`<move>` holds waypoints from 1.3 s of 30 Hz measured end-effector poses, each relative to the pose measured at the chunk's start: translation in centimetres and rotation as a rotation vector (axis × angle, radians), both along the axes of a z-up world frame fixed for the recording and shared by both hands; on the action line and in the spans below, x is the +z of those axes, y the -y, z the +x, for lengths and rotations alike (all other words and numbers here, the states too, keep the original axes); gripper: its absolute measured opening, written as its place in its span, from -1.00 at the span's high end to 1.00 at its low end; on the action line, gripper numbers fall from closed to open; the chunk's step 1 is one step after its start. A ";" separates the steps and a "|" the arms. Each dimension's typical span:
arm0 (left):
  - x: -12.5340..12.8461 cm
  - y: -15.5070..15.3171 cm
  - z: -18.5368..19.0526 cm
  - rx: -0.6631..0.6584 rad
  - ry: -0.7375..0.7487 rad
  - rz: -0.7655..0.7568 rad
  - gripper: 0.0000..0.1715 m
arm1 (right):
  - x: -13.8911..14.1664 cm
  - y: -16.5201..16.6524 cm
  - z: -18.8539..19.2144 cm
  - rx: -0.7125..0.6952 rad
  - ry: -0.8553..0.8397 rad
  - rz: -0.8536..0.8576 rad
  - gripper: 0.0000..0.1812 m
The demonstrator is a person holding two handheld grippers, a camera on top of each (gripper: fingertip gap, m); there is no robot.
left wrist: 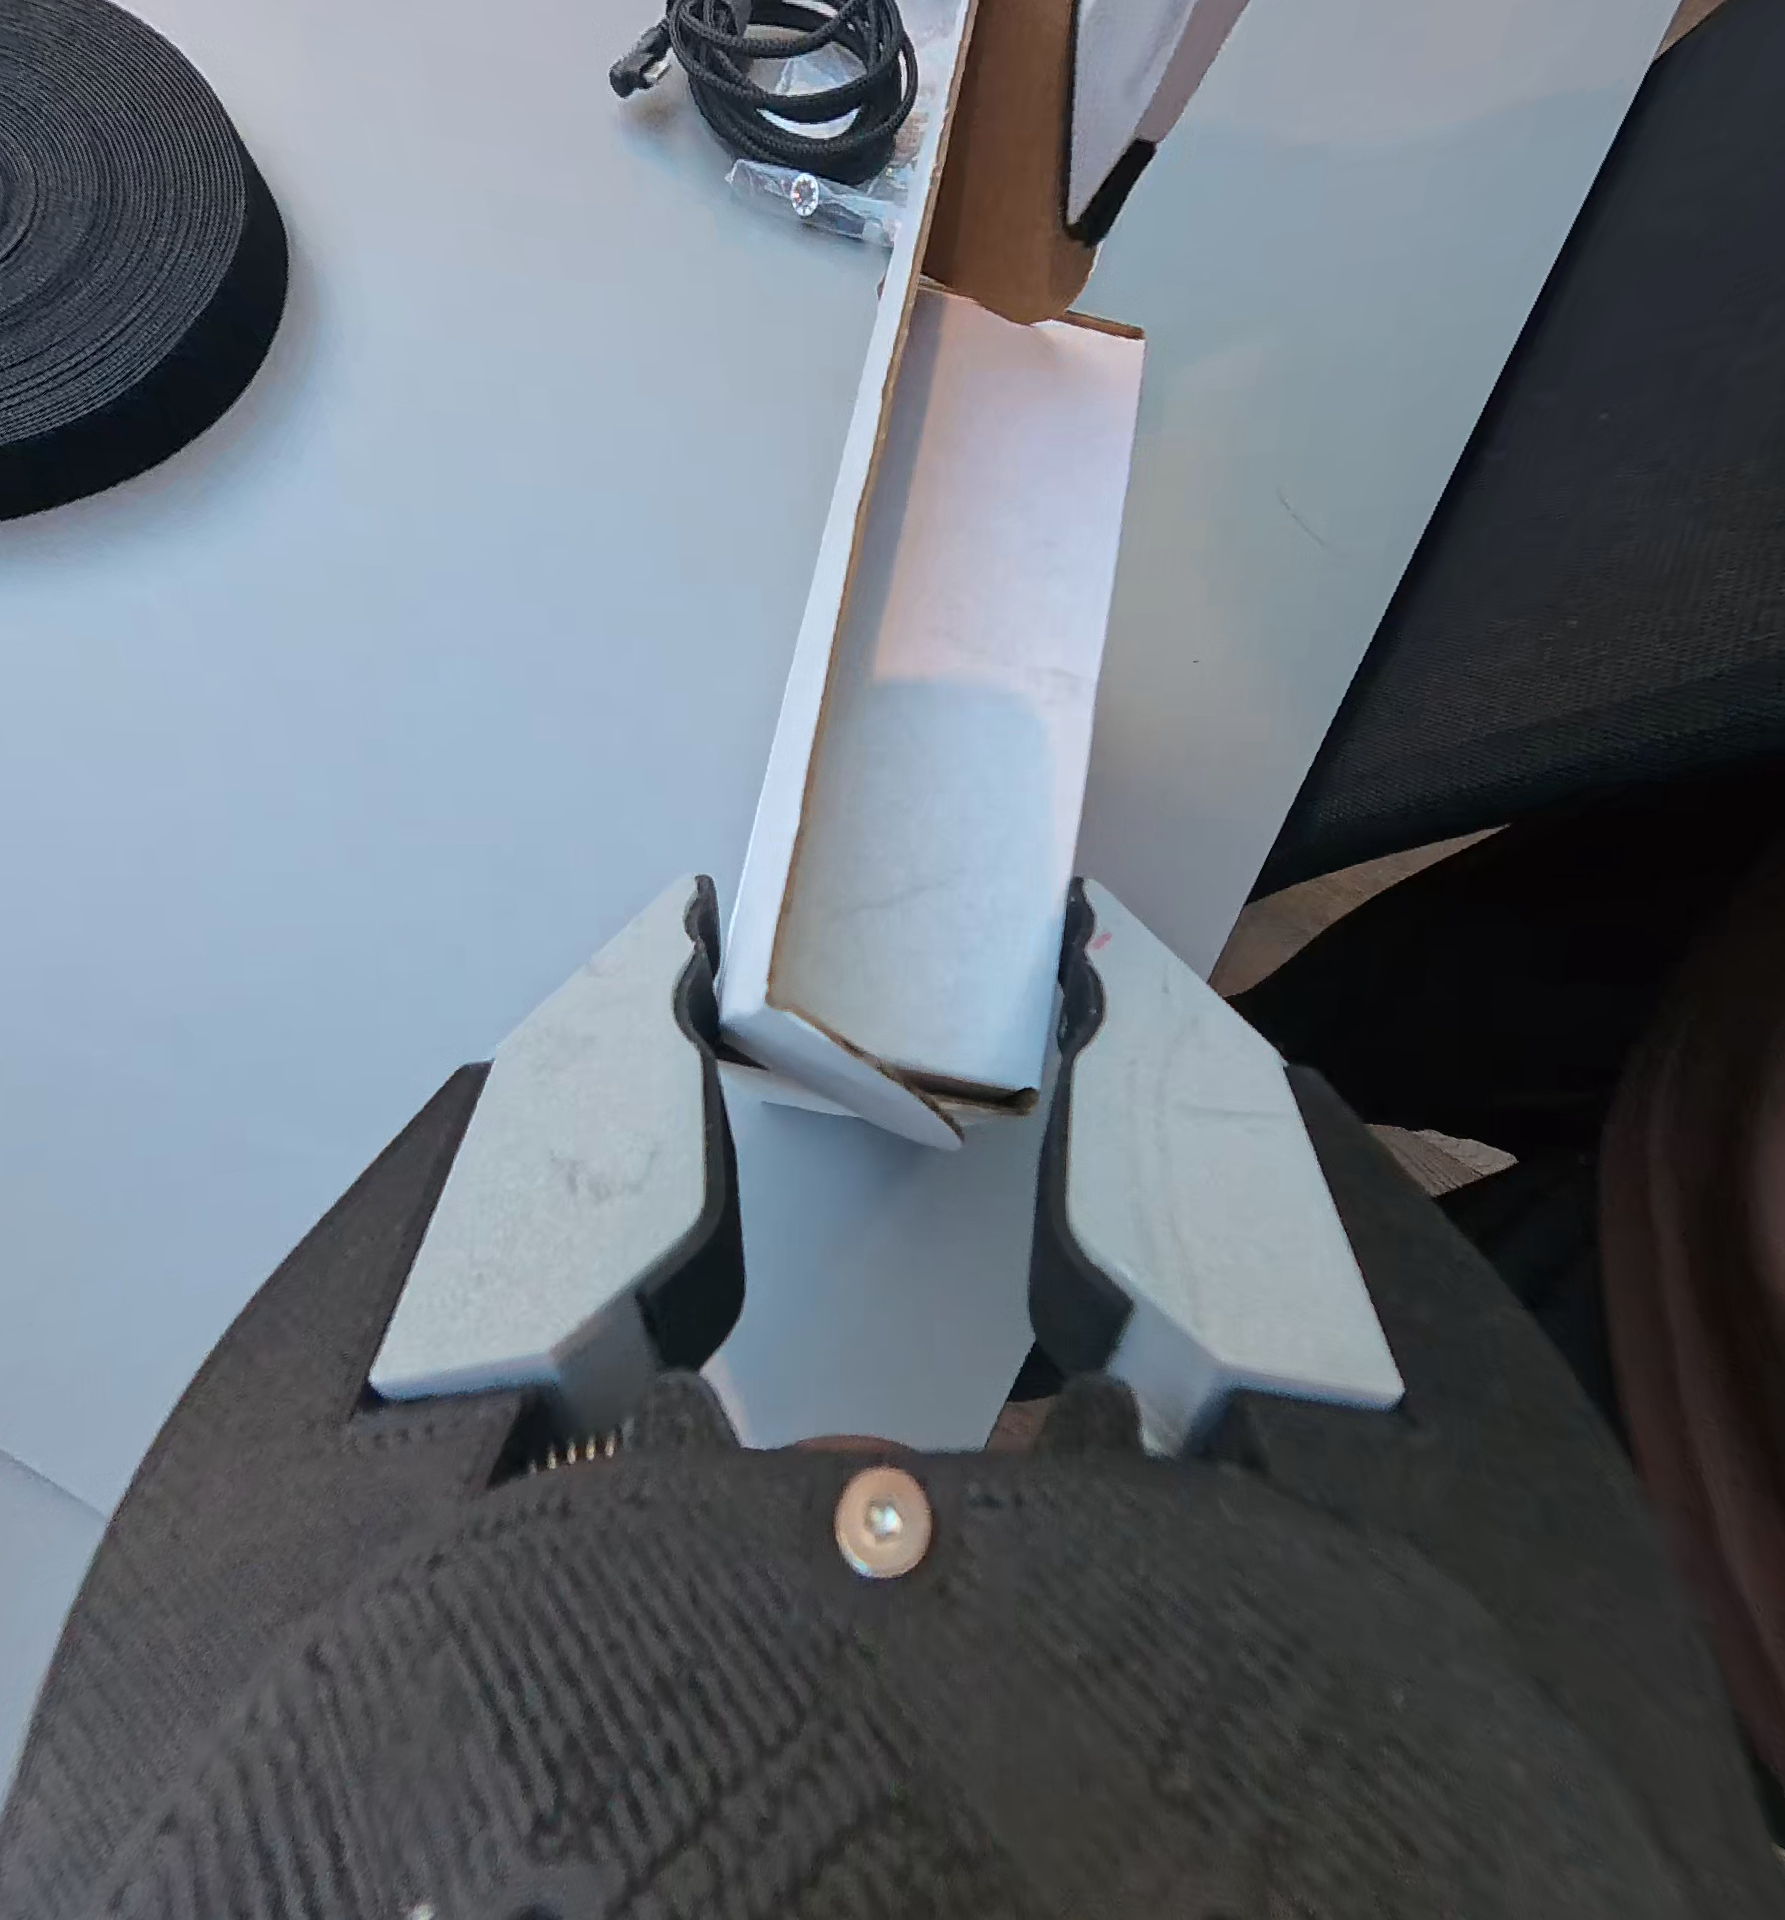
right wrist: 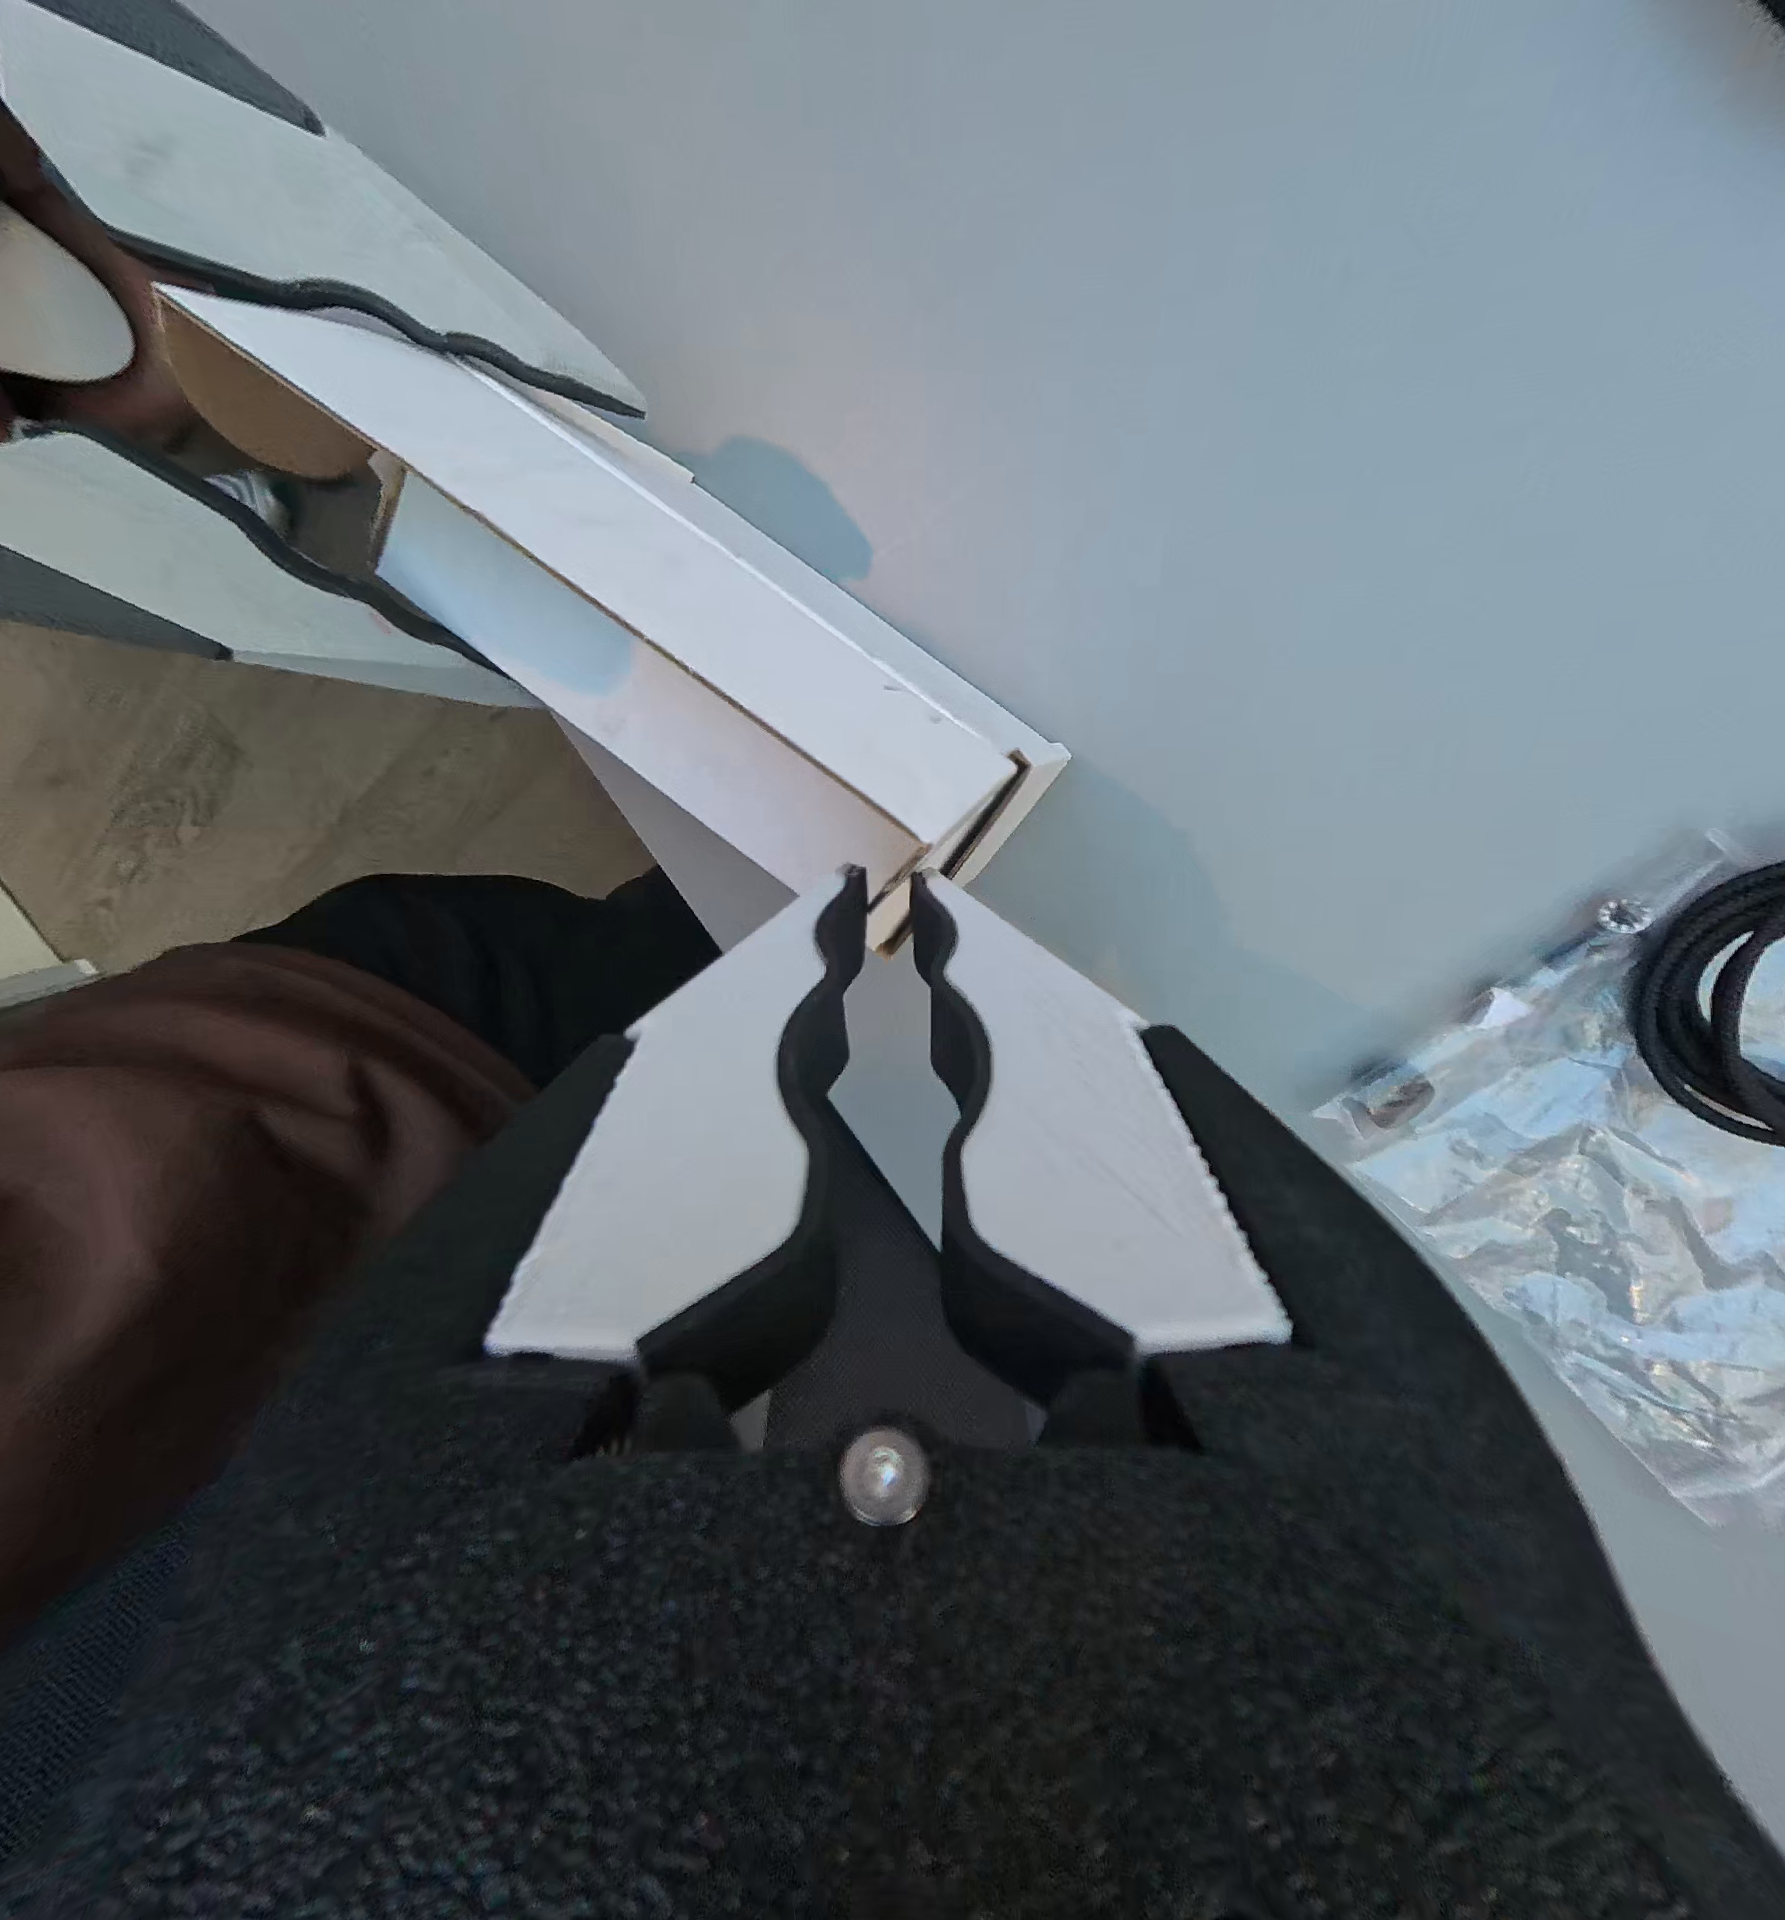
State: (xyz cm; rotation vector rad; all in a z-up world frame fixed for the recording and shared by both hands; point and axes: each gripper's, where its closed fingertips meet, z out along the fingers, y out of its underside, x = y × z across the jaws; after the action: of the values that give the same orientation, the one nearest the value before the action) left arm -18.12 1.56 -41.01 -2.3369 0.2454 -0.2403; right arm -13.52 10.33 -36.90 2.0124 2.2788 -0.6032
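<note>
Left jaws: the left gripper (left wrist: 883, 987) was clamped across the near end of a long white box (left wrist: 961, 665), one finger on each side wall.
Right jaws: the right gripper (right wrist: 880, 902) was nearly closed, its tips pinching a thin flap at the box's (right wrist: 722, 623) far end.
Box: held in the air between the two grippers, above a pale table (left wrist: 400, 644); its near end flap hung loose and the brown inside showed at the far end.
Progress: both ends were gripped and the box was lifted; whether it was being opened or closed cannot be told.
Left of the box: a black strap roll (left wrist: 67, 260) lay on the table.
Beyond the box: a coiled black cable (left wrist: 805, 83) rested beside a clear plastic bag (right wrist: 1553, 1247).
</note>
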 end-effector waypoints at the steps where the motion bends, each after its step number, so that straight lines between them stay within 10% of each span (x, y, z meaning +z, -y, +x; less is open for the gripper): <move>1: 0.0 0.0 0.0 0.000 -0.002 -0.001 0.26 | 0.0 0.0 0.1 0.015 0.001 0.017 0.93; 28: 1.3 1.9 -0.4 0.097 0.048 -0.057 0.16 | -0.5 0.1 1.0 -0.010 0.012 -0.015 0.95; 39: 3.1 3.8 -1.0 0.349 0.307 -0.157 0.65 | 1.3 -0.9 1.5 0.044 -0.146 0.164 0.83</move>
State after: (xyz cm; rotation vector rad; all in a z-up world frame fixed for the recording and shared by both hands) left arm -19.11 -2.29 -37.95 -2.4072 -0.3406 -0.4509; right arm -12.01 11.28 -35.60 2.0435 2.5276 -0.5968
